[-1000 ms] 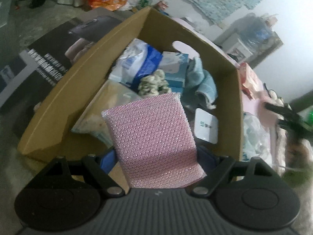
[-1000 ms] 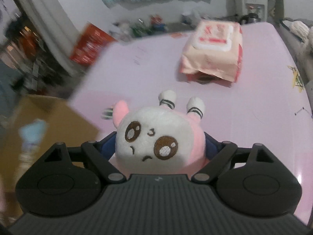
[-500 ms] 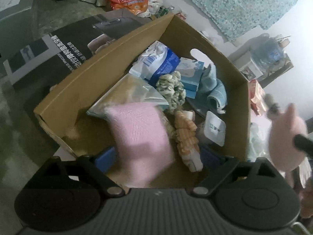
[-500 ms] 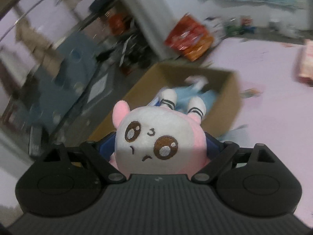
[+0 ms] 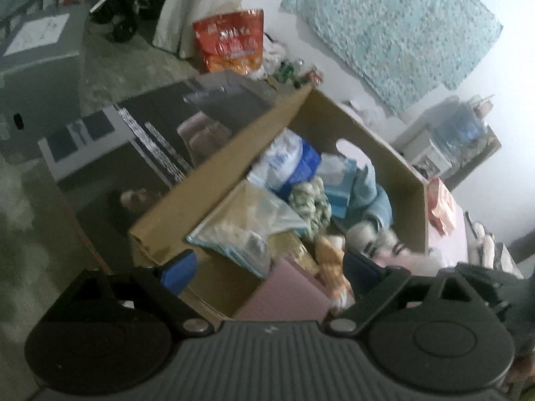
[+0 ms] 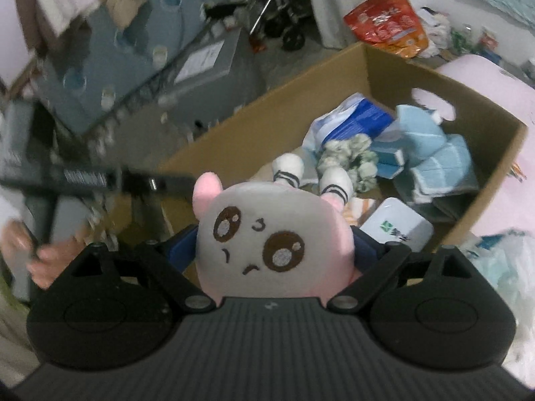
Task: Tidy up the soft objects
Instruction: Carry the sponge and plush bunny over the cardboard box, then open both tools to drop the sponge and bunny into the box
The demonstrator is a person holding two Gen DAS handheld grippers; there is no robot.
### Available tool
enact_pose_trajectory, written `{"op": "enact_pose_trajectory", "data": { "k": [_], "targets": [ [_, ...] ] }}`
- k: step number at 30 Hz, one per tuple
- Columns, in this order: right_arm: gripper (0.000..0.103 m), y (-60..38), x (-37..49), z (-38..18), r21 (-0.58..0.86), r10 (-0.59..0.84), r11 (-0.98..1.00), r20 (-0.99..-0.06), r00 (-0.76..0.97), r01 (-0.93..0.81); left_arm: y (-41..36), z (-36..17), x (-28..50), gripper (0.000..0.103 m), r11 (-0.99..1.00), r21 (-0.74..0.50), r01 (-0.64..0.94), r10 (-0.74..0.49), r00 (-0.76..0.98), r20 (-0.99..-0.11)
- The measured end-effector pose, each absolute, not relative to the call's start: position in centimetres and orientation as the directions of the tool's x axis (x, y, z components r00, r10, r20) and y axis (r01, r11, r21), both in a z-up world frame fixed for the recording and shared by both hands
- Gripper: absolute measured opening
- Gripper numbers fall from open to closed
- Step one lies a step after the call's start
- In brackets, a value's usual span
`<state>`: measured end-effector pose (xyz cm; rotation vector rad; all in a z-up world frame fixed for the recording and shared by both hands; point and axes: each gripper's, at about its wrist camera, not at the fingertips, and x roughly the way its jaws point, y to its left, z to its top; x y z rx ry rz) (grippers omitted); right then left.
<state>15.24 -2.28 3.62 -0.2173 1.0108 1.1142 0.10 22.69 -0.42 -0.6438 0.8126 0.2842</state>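
An open cardboard box [image 5: 187, 197] holds several soft items: a pink sponge cloth [image 5: 284, 297], a clear bag [image 5: 247, 227], a green scrunchie [image 5: 307, 204] and a blue towel [image 5: 371, 193]. My left gripper [image 5: 267, 270] is open and empty above the box's near end. My right gripper [image 6: 271, 244] is shut on a pink and white plush toy [image 6: 271, 237] and holds it over the box [image 6: 281, 110]. The plush also shows blurred in the left wrist view [image 5: 378, 240].
A pink table [image 6: 521, 180] stands right of the box, with a pack of wipes [image 5: 441, 207] on it. An orange bag [image 5: 230, 43] sits on the floor by the wall. A dark flat carton [image 5: 140, 133] lies left of the box.
My left gripper opened and let the pink sponge cloth drop into the box, then drew back. My right gripper carried the plush from the table to over the box.
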Motion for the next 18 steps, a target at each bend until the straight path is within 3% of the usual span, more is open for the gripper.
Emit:
{"op": "enact_pose_trajectory", "data": {
  "k": [10,18],
  "targets": [
    [0.094,2.3,13.0,0.8,0.147,0.434,0.351,-0.901,0.021,-0.925,24.2,-0.3,-0.6,0.096,0.78,-0.418,-0.466,0.022,0.688,-0.725],
    [0.095,2.0,14.1,1.9,0.182,0.463,0.369,-0.886,0.011,-0.912,24.1,-0.3,-1.2,0.096,0.804,-0.393,-0.446,0.039,0.7,-0.713]
  ]
}}
